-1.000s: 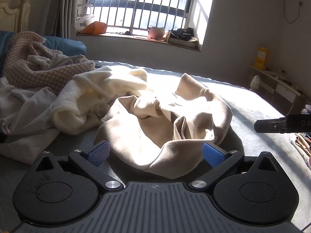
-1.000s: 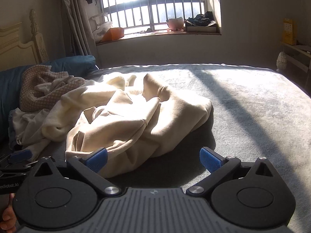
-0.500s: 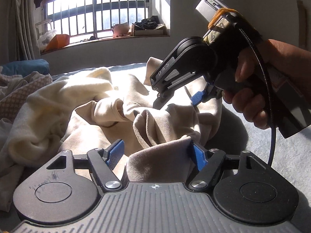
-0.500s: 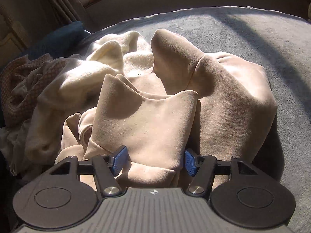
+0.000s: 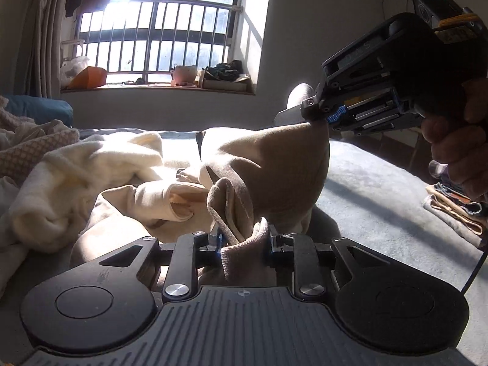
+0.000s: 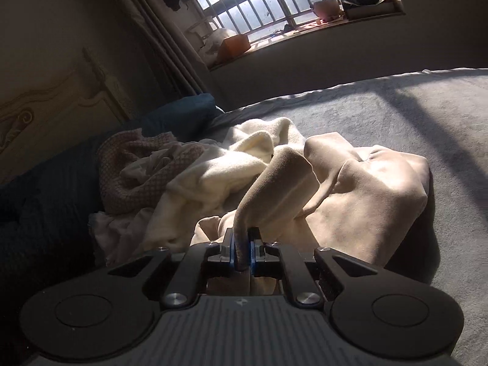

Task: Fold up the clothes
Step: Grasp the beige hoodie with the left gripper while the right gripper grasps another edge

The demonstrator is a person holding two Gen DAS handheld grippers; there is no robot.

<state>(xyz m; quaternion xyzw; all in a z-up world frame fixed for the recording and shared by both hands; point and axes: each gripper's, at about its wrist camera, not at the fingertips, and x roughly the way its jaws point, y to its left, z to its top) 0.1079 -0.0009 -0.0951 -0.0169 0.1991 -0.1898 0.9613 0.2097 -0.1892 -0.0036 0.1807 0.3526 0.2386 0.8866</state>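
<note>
I can read almost nothing here. On the side of my right gripper [image 5: 324, 116], up at two o'clock in the left camera's view, there are raised letters, but they are too dim and faint to make out. Nothing else in either view carries any writing I can read

The tan soft-fabric garment [image 6: 366, 201] lies on the grey carpet-textured bed surface [image 6: 427, 106] directly ahead of both tools, one fold of it pinched between the jaws of the left gripper [image 5: 244, 239] and another fold caught between the jaws of the right gripper [image 6: 242, 251], which in the left wrist view sits ahead and to the right, raised above the bed. To the left of the garment, touching it, lies the cream fleece garment [image 6: 213, 180], and further left the pink checked knit cloth [image 6: 128, 177] rests against the dark blue pillow [image 6: 183, 116]. Behind everything stands the barred window with a cluttered sill [image 5: 158, 45], and to the far right of the left tool a small stack of folded clothes [image 5: 454, 207] rests on the bed.
</note>
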